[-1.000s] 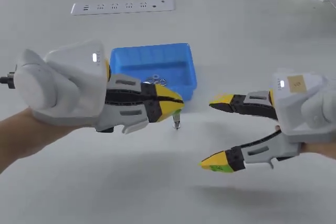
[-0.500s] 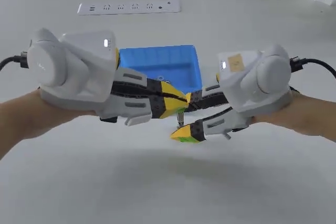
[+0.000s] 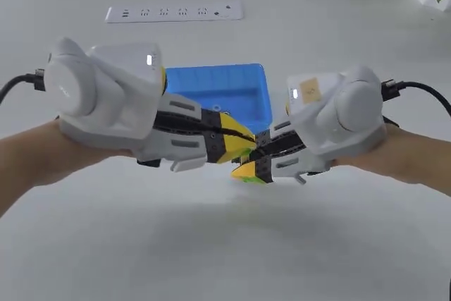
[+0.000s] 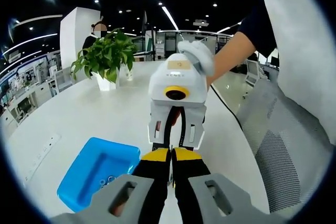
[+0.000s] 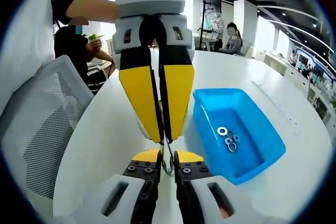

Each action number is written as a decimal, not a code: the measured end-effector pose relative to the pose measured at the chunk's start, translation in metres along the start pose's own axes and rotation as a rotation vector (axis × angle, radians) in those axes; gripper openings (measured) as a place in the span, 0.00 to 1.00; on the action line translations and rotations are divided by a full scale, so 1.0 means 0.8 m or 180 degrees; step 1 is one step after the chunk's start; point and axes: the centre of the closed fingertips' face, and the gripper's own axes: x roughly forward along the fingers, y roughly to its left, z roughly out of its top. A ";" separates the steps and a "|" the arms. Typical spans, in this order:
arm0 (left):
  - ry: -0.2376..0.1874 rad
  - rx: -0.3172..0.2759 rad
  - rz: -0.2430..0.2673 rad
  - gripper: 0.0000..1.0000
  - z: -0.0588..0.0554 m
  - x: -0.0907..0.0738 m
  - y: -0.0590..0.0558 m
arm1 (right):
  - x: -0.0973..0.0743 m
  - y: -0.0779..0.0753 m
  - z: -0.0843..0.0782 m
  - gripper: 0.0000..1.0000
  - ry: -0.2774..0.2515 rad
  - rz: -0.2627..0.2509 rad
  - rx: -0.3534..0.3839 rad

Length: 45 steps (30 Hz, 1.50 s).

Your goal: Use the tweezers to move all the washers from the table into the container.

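Your head view is bright and even but a little soft. The white worktop (image 3: 225, 244) washes to pale grey, with one faint, broad shadow on your side of the blue container (image 3: 218, 86). In your gripper views the light comes from ceiling strip lights (image 4: 169, 15) high above the container. Its floor carries a mild sheen, and the washers (image 5: 227, 136) in it and the tweezers (image 5: 167, 156) beside it glint. Both round views bend hard outward from the container, and the room behind it goes soft.
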 end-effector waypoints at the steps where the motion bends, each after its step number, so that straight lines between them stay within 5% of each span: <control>1: 0.0001 0.0002 0.0003 0.05 0.000 0.000 0.000 | 0.000 0.000 0.000 0.11 -0.0010 0.0000 -0.0017; 9: 0.0019 0.0028 0.0011 0.05 -0.001 0.000 0.000 | -0.001 -0.002 0.000 0.09 -0.0137 -0.0022 -0.0049; 22: 0.0045 -0.0257 0.0108 0.16 -0.009 -0.014 -0.001 | -0.001 -0.003 0.001 0.09 -0.0154 -0.0070 -0.0026; 33: -0.0034 -0.0397 0.0407 0.28 -0.007 -0.045 -0.007 | -0.005 -0.005 0.008 0.09 -0.0198 -0.0133 0.0030; 39: -0.0075 -0.0519 0.0656 0.33 -0.018 -0.071 -0.008 | -0.012 -0.003 0.021 0.09 -0.0223 -0.0156 0.0017; 45: -0.0272 -0.0772 0.0960 0.52 -0.021 -0.100 -0.003 | -0.021 0.002 0.040 0.09 -0.0248 -0.0136 -0.0040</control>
